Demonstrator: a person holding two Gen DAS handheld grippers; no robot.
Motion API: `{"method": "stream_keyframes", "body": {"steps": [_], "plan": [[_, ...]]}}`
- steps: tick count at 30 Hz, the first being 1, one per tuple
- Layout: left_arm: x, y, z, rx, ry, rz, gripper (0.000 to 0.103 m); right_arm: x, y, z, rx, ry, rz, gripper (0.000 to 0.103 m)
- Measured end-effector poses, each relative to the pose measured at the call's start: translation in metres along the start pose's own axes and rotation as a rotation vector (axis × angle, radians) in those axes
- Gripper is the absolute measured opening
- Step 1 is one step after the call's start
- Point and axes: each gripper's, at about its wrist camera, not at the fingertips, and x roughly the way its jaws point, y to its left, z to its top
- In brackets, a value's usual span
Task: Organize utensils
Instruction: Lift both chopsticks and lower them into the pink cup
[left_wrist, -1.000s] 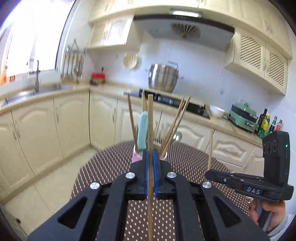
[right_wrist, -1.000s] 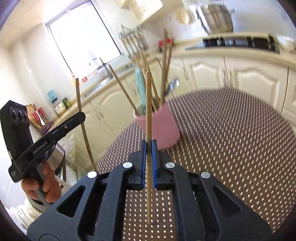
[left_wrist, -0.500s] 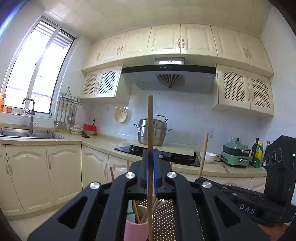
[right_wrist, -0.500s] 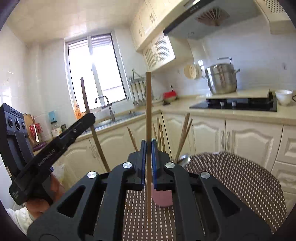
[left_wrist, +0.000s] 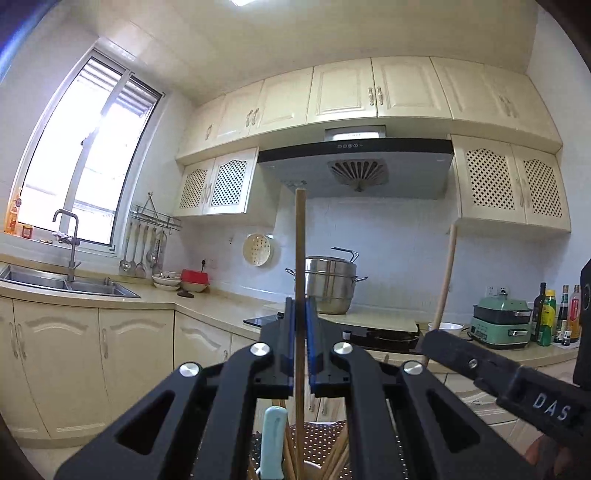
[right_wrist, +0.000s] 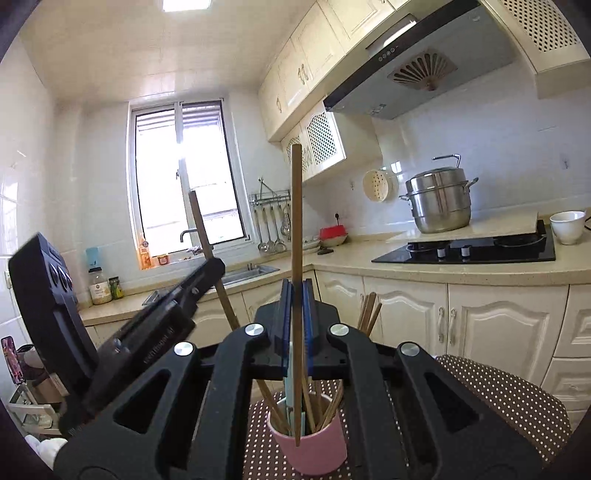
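Two tools, chopsticks above cup

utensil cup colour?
Pink cup; clearest in the right wrist view.

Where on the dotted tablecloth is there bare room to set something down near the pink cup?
Bare dotted tablecloth lies right of the pink cup, out to the table's edge. The cup itself is crowded with chopsticks and a pale blue handle. Left of the cup is hidden behind the right gripper.

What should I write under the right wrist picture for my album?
The right gripper holds a chopstick upright above a pink cup of utensils on a dotted table.
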Motion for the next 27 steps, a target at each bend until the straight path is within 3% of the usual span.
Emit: {"method": "stream_keyframes", "body": {"steps": [13,23,27], "plan": [[0.009,0.013,-0.050,0.022,0.098,0.032,0.005,0.029,-0.008,-0.025,-0.006,-0.008,-0.027,0.006],[0.002,0.026,-0.082,0.023,0.174,0.028,0.005,0.042,0.000,-0.046,-0.033,0.054,-0.035,0.006],[-0.004,0.026,-0.083,0.032,0.166,0.023,0.005,0.043,0.004,-0.053,-0.051,0.072,-0.038,0.006]]}}
